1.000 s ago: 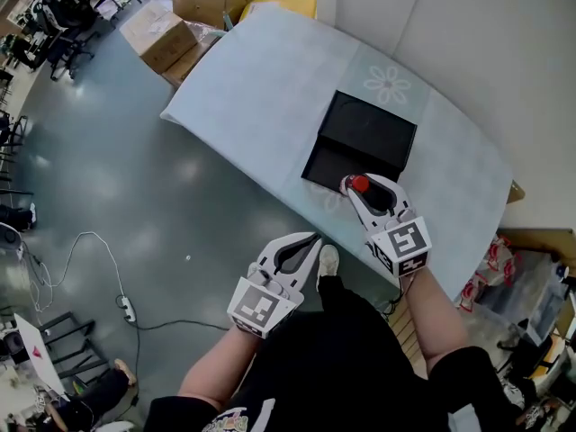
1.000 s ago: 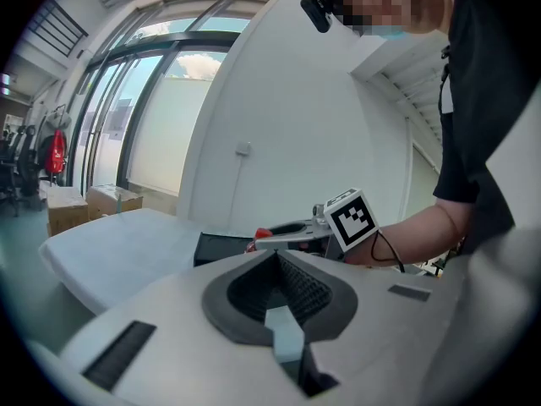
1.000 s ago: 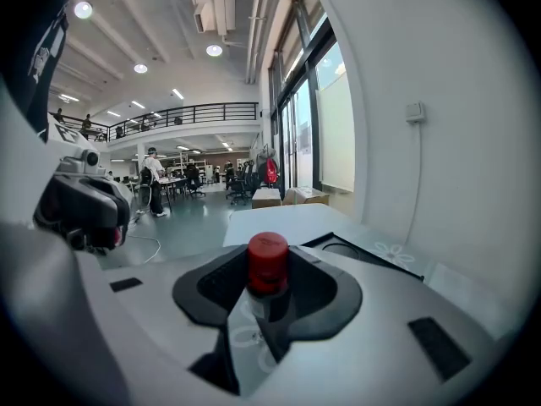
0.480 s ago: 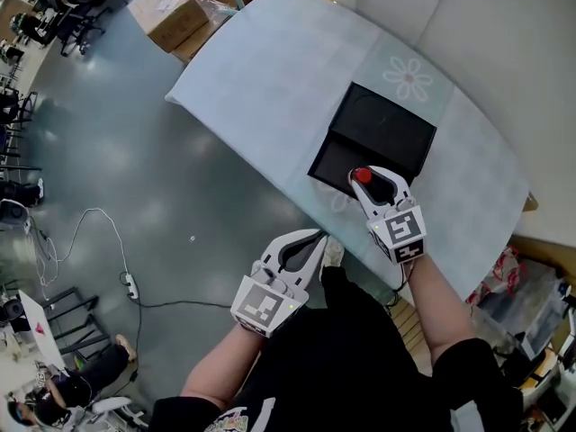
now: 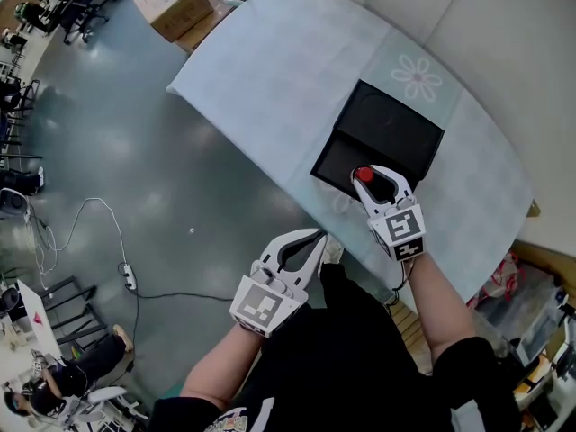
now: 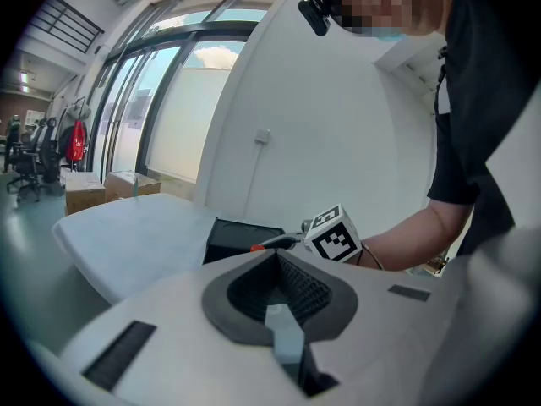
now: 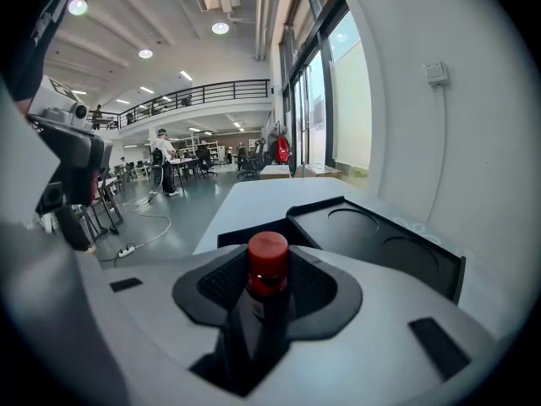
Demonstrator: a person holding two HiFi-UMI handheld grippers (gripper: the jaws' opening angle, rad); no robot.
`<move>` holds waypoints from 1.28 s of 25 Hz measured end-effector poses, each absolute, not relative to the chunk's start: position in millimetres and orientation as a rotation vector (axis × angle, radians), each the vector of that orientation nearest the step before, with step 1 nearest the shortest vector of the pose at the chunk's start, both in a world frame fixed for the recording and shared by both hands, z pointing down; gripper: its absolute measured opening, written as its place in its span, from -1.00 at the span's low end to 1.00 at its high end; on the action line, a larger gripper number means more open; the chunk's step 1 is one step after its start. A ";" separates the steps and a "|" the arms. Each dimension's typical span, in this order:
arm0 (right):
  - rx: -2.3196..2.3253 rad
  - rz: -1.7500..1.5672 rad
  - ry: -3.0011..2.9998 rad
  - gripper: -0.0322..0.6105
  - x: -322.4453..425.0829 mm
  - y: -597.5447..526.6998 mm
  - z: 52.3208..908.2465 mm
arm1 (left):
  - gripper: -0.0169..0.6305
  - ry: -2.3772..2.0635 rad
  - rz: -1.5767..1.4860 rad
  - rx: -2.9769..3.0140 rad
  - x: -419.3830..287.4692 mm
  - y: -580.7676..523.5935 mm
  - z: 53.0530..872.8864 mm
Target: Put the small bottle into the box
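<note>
A small dark bottle with a red cap (image 5: 363,175) stands upright between the jaws of my right gripper (image 5: 370,177), which is shut on it. In the right gripper view the bottle (image 7: 267,271) hides the gripper's (image 7: 266,256) inner gap. It hangs over the near edge of the open black box (image 5: 389,133), whose round recesses (image 7: 382,245) show just ahead. My left gripper (image 5: 316,238) is off the table's near side, over the floor, shut and holding nothing. In the left gripper view its jaws (image 6: 275,260) meet, with the box (image 6: 240,234) beyond.
The box lies on a table under a pale blue cloth (image 5: 270,79) with a flower print (image 5: 418,79). Cardboard boxes (image 5: 175,3) stand on the floor past the table's far end. A cable and power strip (image 5: 128,281) lie on the grey floor at the left.
My right gripper has come down a little with the bottle, closer to the box's near edge. The left gripper has sunk slightly and stays beside the table.
</note>
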State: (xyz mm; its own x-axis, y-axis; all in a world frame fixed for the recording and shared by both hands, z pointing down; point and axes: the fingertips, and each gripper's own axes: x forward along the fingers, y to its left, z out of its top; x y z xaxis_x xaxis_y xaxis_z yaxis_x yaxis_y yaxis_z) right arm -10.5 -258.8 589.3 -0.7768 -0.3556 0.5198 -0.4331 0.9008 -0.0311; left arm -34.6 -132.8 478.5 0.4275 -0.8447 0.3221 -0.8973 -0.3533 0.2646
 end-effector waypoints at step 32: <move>0.646 0.156 -2.545 -0.38 15.4 -234.7 563.9 | -0.92 -1.361 0.224 2.447 -20.2 -149.9 449.1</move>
State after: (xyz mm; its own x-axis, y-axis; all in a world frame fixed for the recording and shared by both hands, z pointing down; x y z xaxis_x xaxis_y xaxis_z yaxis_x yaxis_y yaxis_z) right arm 15.4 -234.7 563.9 -0.7592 -0.4159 0.5006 -0.4740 0.8804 0.0126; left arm -20.2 -149.9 449.1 0.5312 -0.7948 0.2936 -0.8469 -0.4886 0.2097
